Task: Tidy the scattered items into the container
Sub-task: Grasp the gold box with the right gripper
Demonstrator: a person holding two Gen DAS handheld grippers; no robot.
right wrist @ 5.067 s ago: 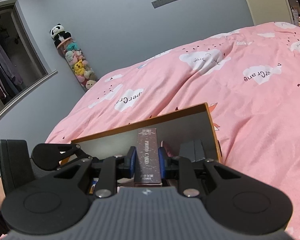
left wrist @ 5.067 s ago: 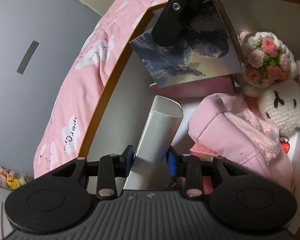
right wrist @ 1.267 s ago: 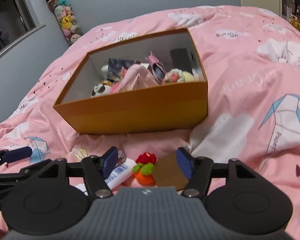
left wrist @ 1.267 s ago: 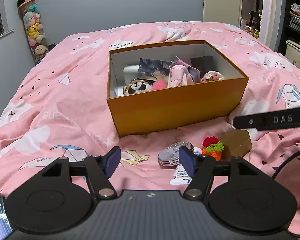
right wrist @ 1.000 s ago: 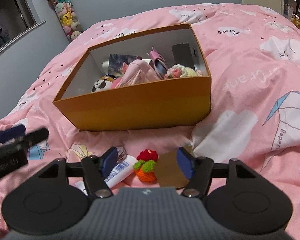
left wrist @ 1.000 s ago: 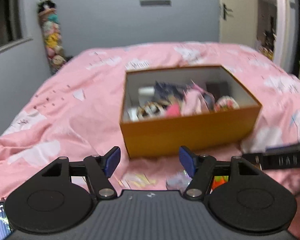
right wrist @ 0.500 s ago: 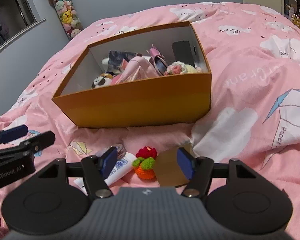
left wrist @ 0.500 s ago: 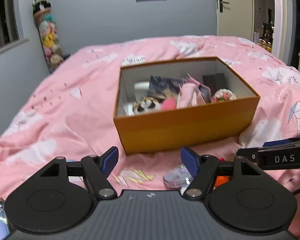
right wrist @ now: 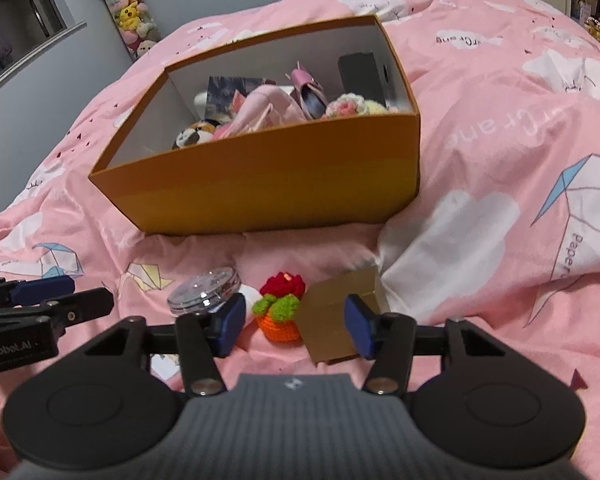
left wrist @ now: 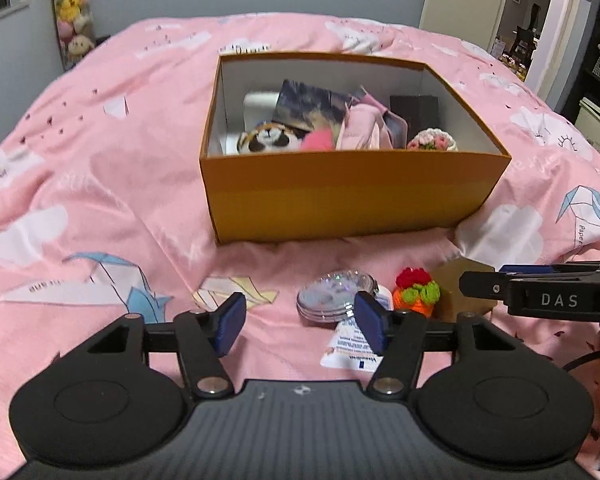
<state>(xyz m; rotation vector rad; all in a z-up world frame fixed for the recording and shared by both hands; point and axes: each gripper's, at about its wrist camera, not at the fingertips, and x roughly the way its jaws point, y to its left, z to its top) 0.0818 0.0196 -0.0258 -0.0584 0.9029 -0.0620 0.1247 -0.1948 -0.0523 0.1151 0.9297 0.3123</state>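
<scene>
An open orange box (left wrist: 352,200) (right wrist: 268,184) sits on the pink bed, holding plush toys, a picture and pink items. In front of it lie a round silver tin (left wrist: 332,294) (right wrist: 204,290), a white tube (left wrist: 352,346), a crochet flower pot (left wrist: 416,296) (right wrist: 282,314) and a small gold box (left wrist: 460,278) (right wrist: 340,316). My left gripper (left wrist: 300,324) hovers over the bed, jaws closing, pads touching nothing; the tin lies just ahead by its right finger. My right gripper (right wrist: 295,327) is also closing, with the flower pot and gold box seen between its fingers, not pressed.
The pink duvet (left wrist: 80,184) is rumpled around the box. Each gripper shows in the other's view: the right gripper (left wrist: 496,280) over the gold box, the left gripper (right wrist: 76,294) beside the tin. Plush toys (right wrist: 134,8) hang on the grey wall; a doorway (left wrist: 540,20) is at right.
Both grippers left the box without the items they held there. Over the last second the left view tipped down toward the scattered items, and both pairs of jaws narrowed.
</scene>
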